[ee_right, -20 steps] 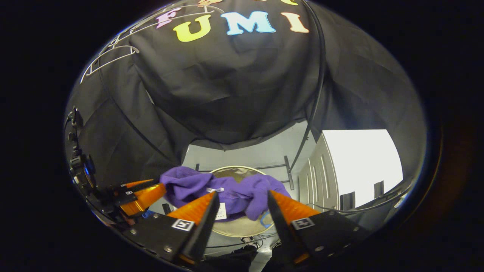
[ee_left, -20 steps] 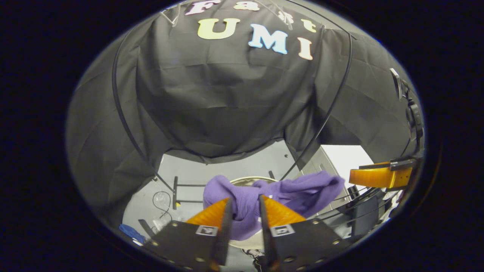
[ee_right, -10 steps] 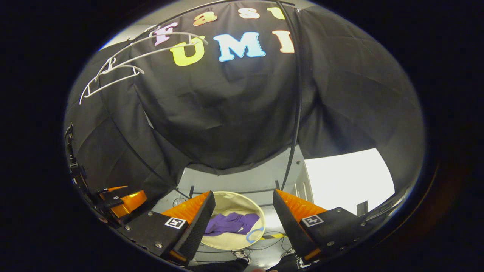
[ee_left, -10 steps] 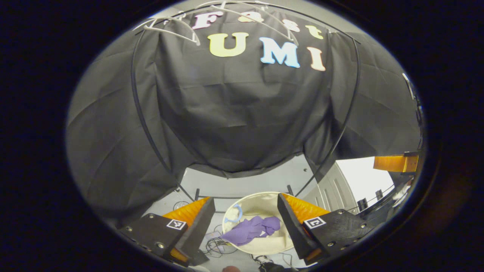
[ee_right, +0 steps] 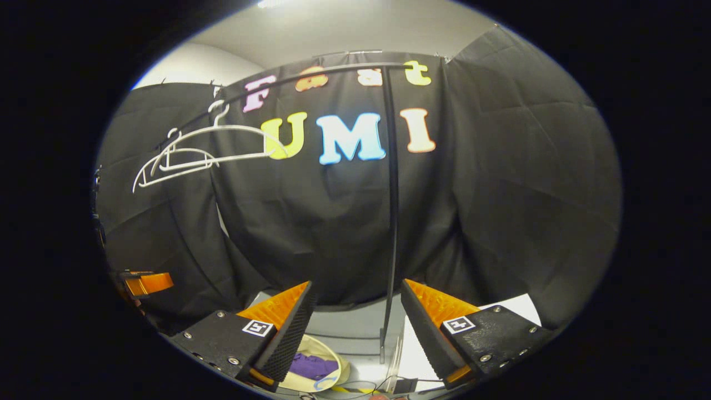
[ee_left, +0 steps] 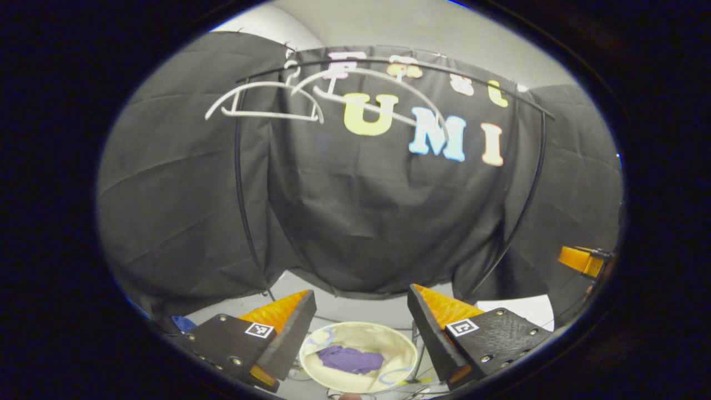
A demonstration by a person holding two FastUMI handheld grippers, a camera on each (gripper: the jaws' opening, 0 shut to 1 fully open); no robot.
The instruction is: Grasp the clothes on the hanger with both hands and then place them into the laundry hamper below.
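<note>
Purple clothes (ee_left: 350, 359) crumpled inside cream hamper (ee_left: 395, 340) on grey floor; L gripper (ee_left: 360, 311), R gripper (ee_right: 355, 308) both spread, nothing held; white hangers (ee_right: 183, 150) bare on rail.

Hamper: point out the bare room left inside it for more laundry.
In the left gripper view, the hamper holds only the purple garment near its middle. Bare lining rings it, widest toward the far rim and right side. Crowded: tangled cables on the floor beside its near rim.
</note>
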